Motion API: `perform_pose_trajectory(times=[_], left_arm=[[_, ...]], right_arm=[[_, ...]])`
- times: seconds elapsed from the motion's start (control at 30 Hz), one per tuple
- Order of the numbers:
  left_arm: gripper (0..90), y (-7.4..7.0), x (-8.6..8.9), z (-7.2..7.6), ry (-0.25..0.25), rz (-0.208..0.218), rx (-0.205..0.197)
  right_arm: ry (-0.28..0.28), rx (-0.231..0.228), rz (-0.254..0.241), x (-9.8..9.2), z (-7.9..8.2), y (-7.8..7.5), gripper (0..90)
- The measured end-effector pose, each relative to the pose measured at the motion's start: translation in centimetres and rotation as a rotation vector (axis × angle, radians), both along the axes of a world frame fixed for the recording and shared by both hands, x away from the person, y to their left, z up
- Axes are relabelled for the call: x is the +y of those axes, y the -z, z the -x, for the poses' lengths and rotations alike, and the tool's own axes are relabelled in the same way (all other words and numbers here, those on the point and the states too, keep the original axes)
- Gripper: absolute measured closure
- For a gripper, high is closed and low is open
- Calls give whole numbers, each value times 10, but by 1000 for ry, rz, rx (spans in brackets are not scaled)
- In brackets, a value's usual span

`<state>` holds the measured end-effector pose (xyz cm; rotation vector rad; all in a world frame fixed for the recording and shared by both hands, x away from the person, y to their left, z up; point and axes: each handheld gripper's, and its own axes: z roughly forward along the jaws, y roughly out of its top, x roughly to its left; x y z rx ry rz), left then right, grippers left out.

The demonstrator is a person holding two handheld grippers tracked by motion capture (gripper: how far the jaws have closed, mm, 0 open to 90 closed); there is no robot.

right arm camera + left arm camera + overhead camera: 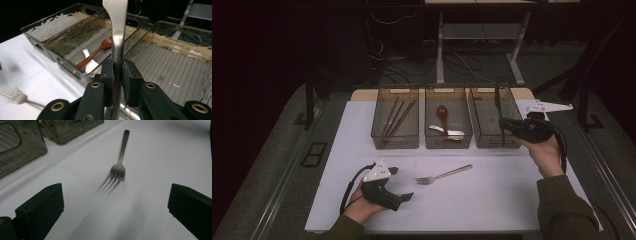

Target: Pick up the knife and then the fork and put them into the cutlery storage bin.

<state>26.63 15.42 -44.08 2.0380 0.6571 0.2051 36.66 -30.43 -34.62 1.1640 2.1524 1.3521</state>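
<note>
Right gripper view: my right gripper [117, 75] clamps a metal utensil [117, 37] upright above the right bin [175, 72]. I lower it flat inside that bin before releasing. Left gripper [112, 202] stands open, fork [120, 160] ahead.

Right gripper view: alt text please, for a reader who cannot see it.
The right gripper clamps a metal utensil handle upright between its black jaws, in front of three clear bins. The middle bin holds a wooden spoon and a pale utensil; the bin at right looks empty. A fork lies blurred on the white table.
</note>
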Motion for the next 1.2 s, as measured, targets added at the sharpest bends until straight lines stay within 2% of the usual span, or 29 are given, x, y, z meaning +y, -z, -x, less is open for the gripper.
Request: perform_pose_trajectory(times=[0.07,0.33,0.53,0.63,0.83,1.03,1.2], left_arm=[[0,0,0,0,-1,5,1],[0,0,0,0,2,-1,0],[0,0,0,0,1,1,0],[0,0,0,0,1,1,1],[0,0,1,0,0,2,1],[0,0,2,0,2,-1,3],[0,0,2,1,-2,3,4]], right_arm=[[10,-7,18,-1,-5,-3,791],[48,-24,31,-8,-23,-15,791],[77,-27,47,-12,-39,-17,791],[92,-25,67,-14,-48,-14,791],[112,7,113,-14,-63,-6,791],[126,49,144,-16,-72,6,790],[130,81,194,-19,-76,16,790]])
